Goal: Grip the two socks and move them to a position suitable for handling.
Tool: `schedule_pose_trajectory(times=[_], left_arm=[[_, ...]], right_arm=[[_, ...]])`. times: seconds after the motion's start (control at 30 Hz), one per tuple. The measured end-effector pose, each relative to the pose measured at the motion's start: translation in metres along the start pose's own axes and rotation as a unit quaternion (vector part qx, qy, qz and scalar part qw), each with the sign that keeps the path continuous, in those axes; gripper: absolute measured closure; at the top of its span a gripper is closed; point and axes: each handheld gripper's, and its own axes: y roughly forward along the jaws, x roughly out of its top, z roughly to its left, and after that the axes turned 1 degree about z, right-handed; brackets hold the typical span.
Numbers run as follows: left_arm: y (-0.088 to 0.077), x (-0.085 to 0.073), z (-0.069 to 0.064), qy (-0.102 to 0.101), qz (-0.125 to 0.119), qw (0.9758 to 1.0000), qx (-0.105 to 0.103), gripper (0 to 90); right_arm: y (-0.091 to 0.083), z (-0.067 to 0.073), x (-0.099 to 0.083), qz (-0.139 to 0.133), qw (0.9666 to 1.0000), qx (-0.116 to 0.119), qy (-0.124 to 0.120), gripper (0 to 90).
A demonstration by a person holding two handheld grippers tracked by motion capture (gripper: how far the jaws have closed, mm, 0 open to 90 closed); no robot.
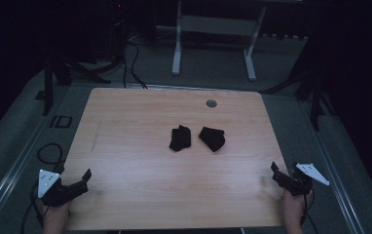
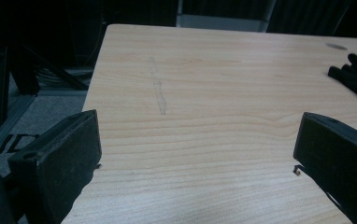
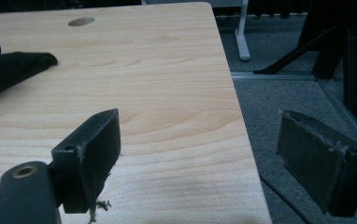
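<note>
Two black cloth lumps (image 1: 180, 137) (image 1: 212, 138) near tabletop (image 1: 125, 161) middle; left claw (image 1: 84, 179) and right claw (image 1: 275, 171) at near corners, both spread, empty.

Two black grippers (image 1: 84, 179) (image 1: 274, 171), flat dark fingers (image 2: 69, 154), grey three-cornered plates, trailing cables.

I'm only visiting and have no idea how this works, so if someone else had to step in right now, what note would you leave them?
Left gripper: jaws open, nothing between them, held at the table's near left corner.
Right gripper: jaws open, nothing held, at the near right edge, one jaw past the table edge.
Things: two dark cloth pieces lie mid-table, side by side and apart, the left piece and the right piece. Both look crumpled; what kind of cloth they are is hard to tell in this dim light.
Done: nothing visible, neither piece is touched.
Left: probably reaching in and handling both pieces.
</note>
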Motion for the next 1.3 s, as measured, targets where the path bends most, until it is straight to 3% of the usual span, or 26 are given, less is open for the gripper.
schedule_pose_trajectory(times=[0.27, 0.43, 0.53, 0.6, 0.7, 0.8, 0.9, 0.97, 1.17, 1.3], left_arm=[[0.001, 0.002, -0.006, 0.013, 0.005, 0.9999, 0.005, 1.2], [0.002, 0.004, -0.012, 0.017, 0.004, 0.9998, 0.002, 1.2], [0.003, 0.005, -0.018, 0.039, 0.011, 0.9992, 0.007, 1.3], [0.003, 0.006, -0.021, 0.036, 0.003, 0.9993, -0.002, 1.2], [0.003, 0.007, -0.025, 0.035, 0.011, 0.9993, 0.002, 1.3], [0.003, 0.009, -0.030, 0.011, 0.029, 0.9995, -0.009, 1.3], [0.005, 0.009, -0.036, -0.013, 0.055, 0.9979, -0.031, 1.5], [0.006, 0.009, -0.041, -0.006, 0.061, 0.9975, -0.036, 1.4], [0.006, 0.010, -0.043, 0.005, 0.065, 0.9970, -0.042, 1.4], [0.006, 0.009, -0.043, 0.010, 0.065, 0.9972, -0.038, 1.4]], right_arm=[[0.007, -0.002, 0.005, 0.041, 0.9981, 0.042, -0.020, 13.9], [0.007, 0.001, 0.010, 0.071, 0.9956, 0.053, -0.028, 15.1], [0.008, 0.005, 0.014, 0.087, 0.9928, 0.076, -0.033, 15.0], [0.009, 0.009, 0.015, 0.095, 0.9910, 0.083, -0.044, 14.1], [0.011, 0.013, 0.018, 0.109, 0.9879, 0.100, -0.046, 14.0], [0.013, 0.017, 0.019, 0.117, 0.9853, 0.115, -0.047, 13.9], [0.015, 0.021, 0.022, 0.117, 0.9848, 0.119, -0.048, 13.9], [0.016, 0.025, 0.024, 0.116, 0.9848, 0.117, -0.056, 13.8], [0.023, 0.039, 0.028, 0.122, 0.9776, 0.154, -0.075, 13.9], [0.028, 0.047, 0.031, 0.124, 0.9752, 0.159, -0.091, 14.2]])
